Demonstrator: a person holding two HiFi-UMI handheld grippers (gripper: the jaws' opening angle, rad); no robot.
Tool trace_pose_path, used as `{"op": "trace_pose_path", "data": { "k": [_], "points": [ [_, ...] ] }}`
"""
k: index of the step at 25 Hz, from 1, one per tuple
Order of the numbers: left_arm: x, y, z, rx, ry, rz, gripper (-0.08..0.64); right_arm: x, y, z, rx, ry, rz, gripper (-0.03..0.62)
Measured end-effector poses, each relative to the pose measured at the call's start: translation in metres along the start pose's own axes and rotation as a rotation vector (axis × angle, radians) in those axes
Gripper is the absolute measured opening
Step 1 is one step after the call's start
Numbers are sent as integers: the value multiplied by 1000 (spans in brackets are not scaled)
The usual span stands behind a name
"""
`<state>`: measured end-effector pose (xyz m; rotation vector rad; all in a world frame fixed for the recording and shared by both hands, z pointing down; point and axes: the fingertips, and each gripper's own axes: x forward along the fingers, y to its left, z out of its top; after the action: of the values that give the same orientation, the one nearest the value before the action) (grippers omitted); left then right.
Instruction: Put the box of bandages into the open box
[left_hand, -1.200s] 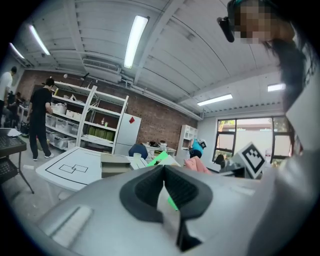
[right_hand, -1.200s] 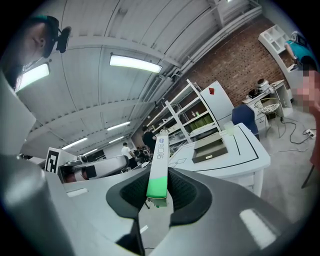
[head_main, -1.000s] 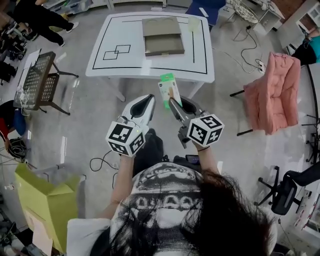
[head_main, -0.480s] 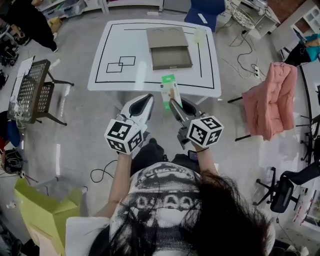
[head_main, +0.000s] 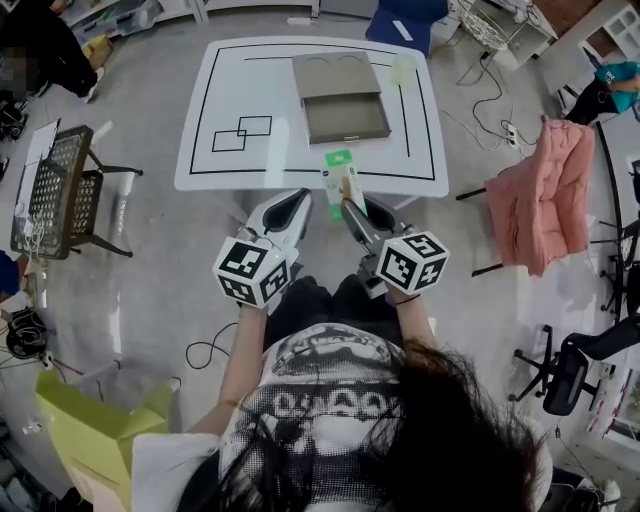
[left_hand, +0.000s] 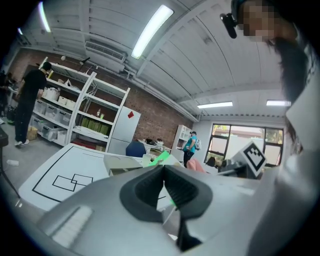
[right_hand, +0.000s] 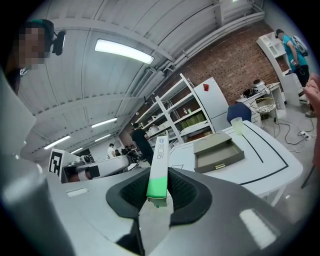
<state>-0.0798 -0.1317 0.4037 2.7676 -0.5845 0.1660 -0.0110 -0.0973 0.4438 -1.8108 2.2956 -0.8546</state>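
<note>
While I stand facing the white table with black marked lines, the task seems to me about half done: the thin green-and-white cardboard box of bandages is picked up but not yet delivered. My right gripper has its jaws partly closed on the green end of that box, one pad pressing on each flat side, and the white end sticks out ahead of the jaws. In the right gripper view the box of bandages stands on its narrow edge between the pads, pointing towards the table. My left gripper rides alongside with its jaws together and nothing between them, which the left gripper view confirms. The flat grey-brown cardboard open box lies towards the far side of the table, well apart from the bandages, with its lid folded back flat behind it. Its shallow tray looks empty. A pale translucent cup stands just beside the lid; I cannot tell what it holds. What is left, as I judge it, is reaching over the table, lowering the bandages into the tray and letting go. A yellow-green cardboard carton sits on the floor behind me to my left, its inside hidden.
</note>
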Motion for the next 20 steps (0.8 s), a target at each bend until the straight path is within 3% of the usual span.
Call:
{"op": "trace_pose_path", "data": {
  "k": [8,20],
  "points": [
    [19,8,1,-3,14,-28,0,14,-17,12,4,-4,-24,95],
    [61,36,10,-16,20,28,0,43,-64,32,20,28,-3,95]
  ]
}}
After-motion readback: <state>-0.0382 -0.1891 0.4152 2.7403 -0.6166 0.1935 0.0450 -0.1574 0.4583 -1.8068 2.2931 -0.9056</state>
